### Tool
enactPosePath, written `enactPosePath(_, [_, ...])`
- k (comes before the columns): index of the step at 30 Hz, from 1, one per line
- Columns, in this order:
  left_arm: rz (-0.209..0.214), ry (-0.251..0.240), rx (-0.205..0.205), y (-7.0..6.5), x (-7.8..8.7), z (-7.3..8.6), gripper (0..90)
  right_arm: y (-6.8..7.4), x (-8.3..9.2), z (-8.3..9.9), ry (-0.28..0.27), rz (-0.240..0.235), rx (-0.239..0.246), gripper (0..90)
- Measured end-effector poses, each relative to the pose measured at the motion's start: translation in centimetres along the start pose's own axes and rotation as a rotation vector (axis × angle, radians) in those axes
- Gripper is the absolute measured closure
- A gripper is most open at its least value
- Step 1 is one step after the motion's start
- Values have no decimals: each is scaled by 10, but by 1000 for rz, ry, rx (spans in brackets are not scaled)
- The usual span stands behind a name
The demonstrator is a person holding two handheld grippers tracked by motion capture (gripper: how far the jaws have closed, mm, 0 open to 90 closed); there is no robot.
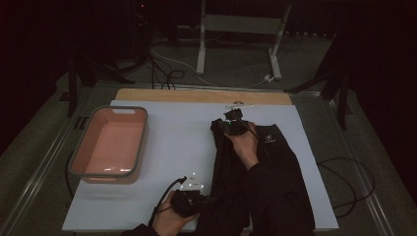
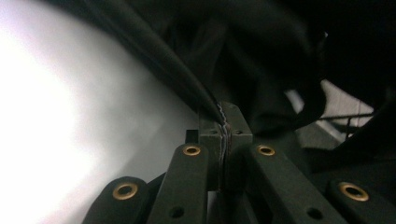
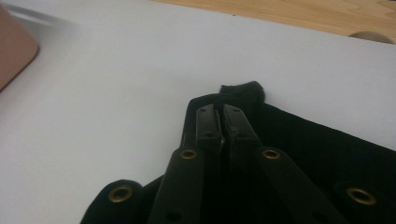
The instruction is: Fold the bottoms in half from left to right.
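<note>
A black garment [image 1: 223,167] with a small white logo lies on the right half of the white mat [image 1: 177,142]. My left gripper [image 1: 210,200] is at the mat's near edge, against the garment's near left side. In the left gripper view it [image 2: 224,119] is shut on a thin fold of the black cloth [image 2: 187,79], which stretches up and away from the tips. My right gripper [image 1: 231,124] is at the garment's far left corner. The right gripper view has it [image 3: 219,112] shut on the cloth [image 3: 317,154] just short of that corner.
A pink basin [image 1: 110,142] with a grey rim stands empty on the mat's left side; its corner [image 3: 14,51] appears in the right gripper view. A wooden strip [image 1: 196,95] runs along the table's far edge. Cables and a metal frame lie on the floor beyond.
</note>
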State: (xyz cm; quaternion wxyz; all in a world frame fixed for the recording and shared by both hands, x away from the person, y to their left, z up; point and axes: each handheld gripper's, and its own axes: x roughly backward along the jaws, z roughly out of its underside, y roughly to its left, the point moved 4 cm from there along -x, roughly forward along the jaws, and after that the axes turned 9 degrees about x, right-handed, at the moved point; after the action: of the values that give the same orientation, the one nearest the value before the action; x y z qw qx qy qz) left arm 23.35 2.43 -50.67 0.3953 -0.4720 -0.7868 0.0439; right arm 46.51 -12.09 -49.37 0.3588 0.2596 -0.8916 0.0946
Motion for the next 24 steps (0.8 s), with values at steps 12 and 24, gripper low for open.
enactPosePath(12, [-1,-92,10,1,41,-4,895,29,-15,-13,4,-32,59,864])
enactPosePath(24, [-11,-118,13,3,53,-3,895,57,-28,-24,9,-76,82,866])
